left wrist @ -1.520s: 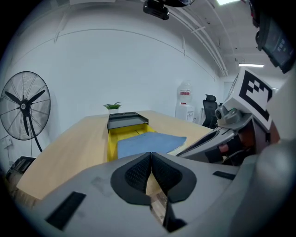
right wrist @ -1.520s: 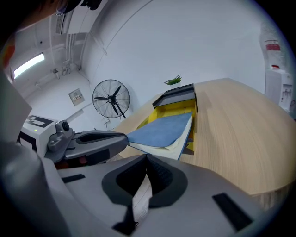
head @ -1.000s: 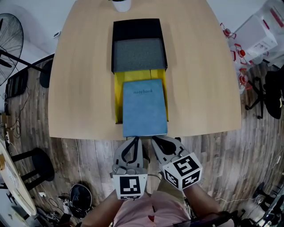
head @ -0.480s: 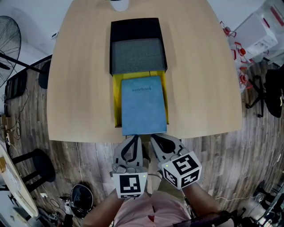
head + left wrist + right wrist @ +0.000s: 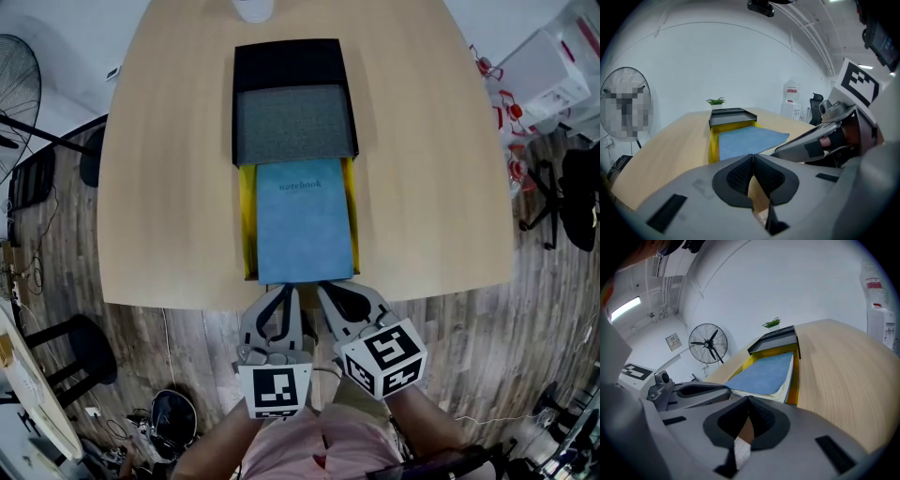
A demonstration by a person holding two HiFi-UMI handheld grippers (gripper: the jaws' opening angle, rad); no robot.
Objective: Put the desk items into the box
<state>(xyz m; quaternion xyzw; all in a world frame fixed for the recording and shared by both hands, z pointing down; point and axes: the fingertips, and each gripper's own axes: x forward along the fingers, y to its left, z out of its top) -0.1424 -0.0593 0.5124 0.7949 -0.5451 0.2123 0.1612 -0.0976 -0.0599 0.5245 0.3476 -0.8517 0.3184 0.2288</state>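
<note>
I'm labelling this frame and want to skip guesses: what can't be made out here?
White object, head view: cut off by the top edge; unidentifiable.
Yellow item, head view: mostly covered by the notebook; tray or folder unclear.
Box interior, both gripper views: seen edge-on, so hidden.
Fan, left gripper view: centre under a mosaic patch.

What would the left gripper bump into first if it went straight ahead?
Probably the near edge of the blue notebook, right ahead of the left gripper. Depth is unclear, so it might meet the table edge first.
</note>
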